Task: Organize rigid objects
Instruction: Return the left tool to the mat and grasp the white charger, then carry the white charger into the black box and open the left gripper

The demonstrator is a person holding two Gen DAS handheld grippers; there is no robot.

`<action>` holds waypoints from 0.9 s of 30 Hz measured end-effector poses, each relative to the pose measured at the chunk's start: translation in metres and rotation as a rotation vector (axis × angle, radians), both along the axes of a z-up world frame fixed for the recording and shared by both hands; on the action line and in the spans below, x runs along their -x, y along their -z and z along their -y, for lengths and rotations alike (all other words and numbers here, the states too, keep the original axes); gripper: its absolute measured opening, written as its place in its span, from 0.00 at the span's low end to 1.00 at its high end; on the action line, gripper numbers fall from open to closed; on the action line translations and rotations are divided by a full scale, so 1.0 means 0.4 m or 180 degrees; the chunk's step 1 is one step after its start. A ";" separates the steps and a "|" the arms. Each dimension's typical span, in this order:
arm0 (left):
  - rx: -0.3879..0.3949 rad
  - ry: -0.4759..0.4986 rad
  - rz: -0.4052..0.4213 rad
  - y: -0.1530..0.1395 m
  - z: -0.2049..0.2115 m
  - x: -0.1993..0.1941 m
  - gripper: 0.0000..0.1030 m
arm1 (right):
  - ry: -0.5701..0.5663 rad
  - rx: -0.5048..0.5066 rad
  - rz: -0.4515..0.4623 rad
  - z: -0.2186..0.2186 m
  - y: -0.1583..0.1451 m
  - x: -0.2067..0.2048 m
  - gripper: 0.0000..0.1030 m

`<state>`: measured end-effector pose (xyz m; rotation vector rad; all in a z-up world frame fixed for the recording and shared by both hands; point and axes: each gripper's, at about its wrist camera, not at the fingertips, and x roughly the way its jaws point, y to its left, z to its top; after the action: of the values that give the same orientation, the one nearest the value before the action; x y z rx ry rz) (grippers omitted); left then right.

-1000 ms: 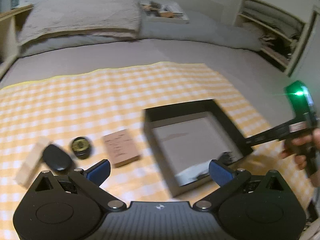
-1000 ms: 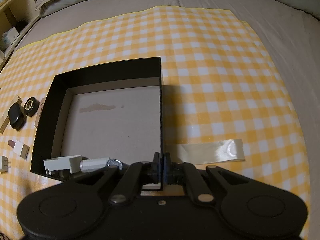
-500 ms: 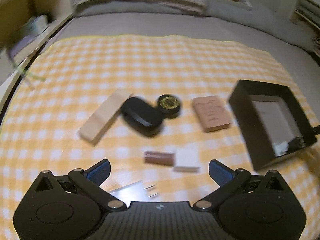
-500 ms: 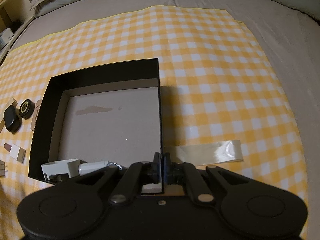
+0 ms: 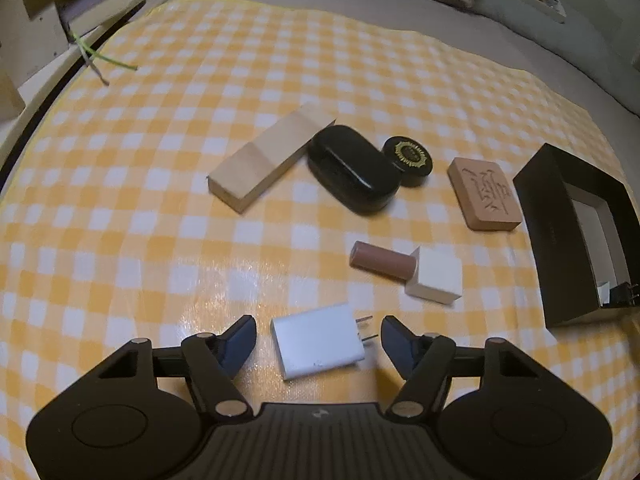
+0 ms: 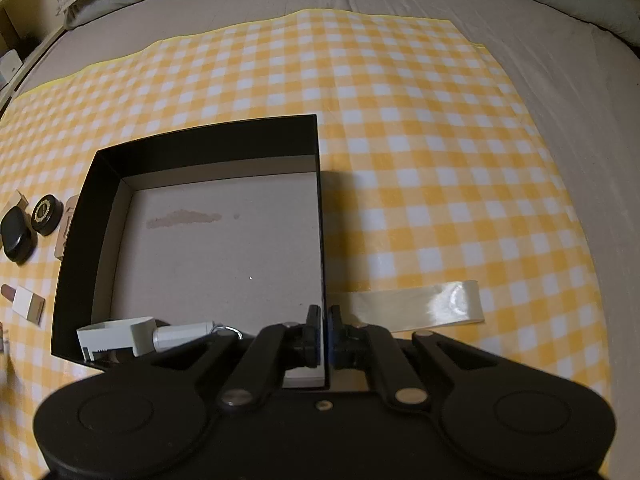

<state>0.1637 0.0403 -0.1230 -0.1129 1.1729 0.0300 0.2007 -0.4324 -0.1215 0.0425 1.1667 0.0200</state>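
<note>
A white charger plug [image 5: 318, 346] lies flat on the yellow checked cloth between the fingers of my left gripper [image 5: 318, 338]. The jaws are closing and small gaps still show on both sides of the plug. Beyond it lie a brown tube with a cream cap [image 5: 404, 268], a tan engraved block [image 5: 484, 196], a round black tin [image 5: 408, 156], a black oval case [image 5: 352, 168] and a wooden block [image 5: 268, 160]. My right gripper [image 6: 323, 332] is shut on the right wall of the black box [image 6: 200, 140], which holds a white clip-like piece [image 6: 116, 334] and a white tube [image 6: 182, 332].
The black box [image 5: 560, 216] stands at the right edge of the left wrist view. A strip of clear tape [image 6: 416, 304] lies on the cloth right of the box. Grey bedding surrounds the cloth, and shelves [image 5: 48, 20] run along the far left.
My left gripper swung left from the box to the loose items, came down over the charger plug, and its jaws narrowed. The right gripper kept its hold on the box wall.
</note>
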 end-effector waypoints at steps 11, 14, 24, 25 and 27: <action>-0.0006 0.0167 -0.0024 0.008 0.010 -0.012 0.51 | 0.0003 -0.0004 -0.0002 -0.001 0.000 -0.001 0.04; 0.0100 0.0171 0.0049 -0.004 0.015 -0.018 0.50 | 0.0000 -0.0001 -0.0002 -0.001 0.000 -0.001 0.04; 0.0481 0.0413 0.0488 -0.091 0.137 -0.058 0.50 | 0.0028 -0.0081 0.0043 0.007 -0.006 0.007 0.03; 0.0514 0.0478 0.0536 -0.099 0.160 -0.064 0.50 | 0.0033 -0.0096 0.0051 0.010 -0.010 0.008 0.03; 0.0565 0.0641 0.0631 -0.113 0.212 -0.075 0.50 | 0.0036 -0.0120 0.0059 0.013 -0.013 0.012 0.03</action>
<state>0.1936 -0.0445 -0.0776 -0.1505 0.9827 -0.2582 0.1960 -0.4377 -0.1162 0.0821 1.1475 0.0323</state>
